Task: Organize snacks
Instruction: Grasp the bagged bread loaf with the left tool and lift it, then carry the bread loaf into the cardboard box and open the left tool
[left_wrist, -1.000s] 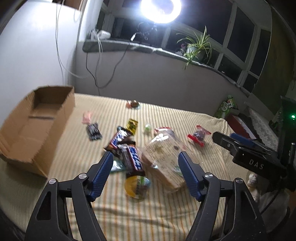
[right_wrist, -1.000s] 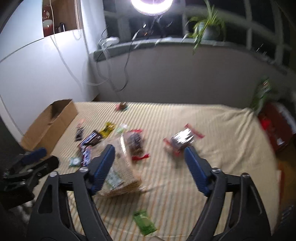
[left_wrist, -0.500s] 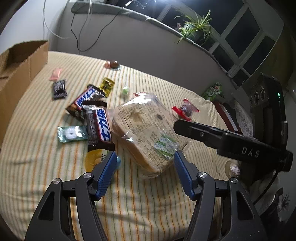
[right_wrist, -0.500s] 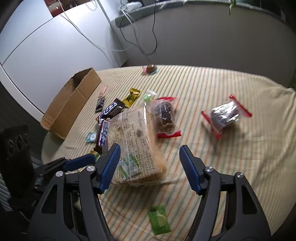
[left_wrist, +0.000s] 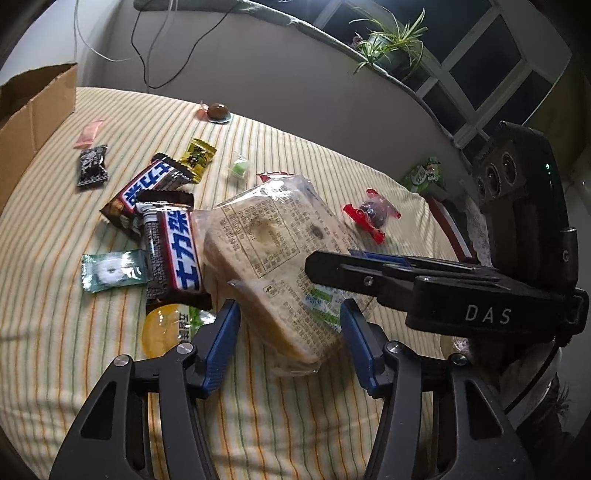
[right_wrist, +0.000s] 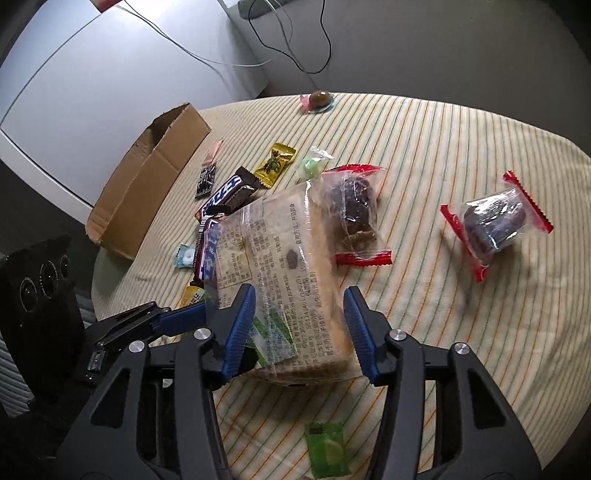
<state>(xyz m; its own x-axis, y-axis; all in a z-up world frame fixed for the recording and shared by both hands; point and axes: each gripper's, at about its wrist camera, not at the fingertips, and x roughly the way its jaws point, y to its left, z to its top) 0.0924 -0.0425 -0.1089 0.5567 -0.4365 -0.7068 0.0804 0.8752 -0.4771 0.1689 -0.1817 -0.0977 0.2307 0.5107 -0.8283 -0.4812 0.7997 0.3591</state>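
Note:
A bagged loaf of sliced bread (left_wrist: 266, 240) lies on the striped tablecloth (left_wrist: 55, 332) among scattered snacks. My left gripper (left_wrist: 290, 325) straddles its near end; the jaws are closing and the blue pads stand just beside the wrapper. My right gripper (right_wrist: 299, 314) straddles the same loaf (right_wrist: 280, 251) from the other side. Its jaws are also closing, with the pads at the plastic's edges. Each gripper shows in the other's view: the right gripper (left_wrist: 443, 288) lies over the loaf, and the left gripper (right_wrist: 147, 321) sits low at the left.
An open cardboard box (right_wrist: 147, 177) stands at the table's left edge. Two Snickers bars (left_wrist: 173, 251) lie against the loaf's left side, with small candies (left_wrist: 110, 271) around them. Red-ended cake packets (right_wrist: 491, 221) lie to the right, and a green lime sweet (right_wrist: 327, 448) lies near the front edge.
Both grippers have dropped and tilted down toward the bread, which now fills the space between each pair of fingers. Both sets of jaws have narrowed.

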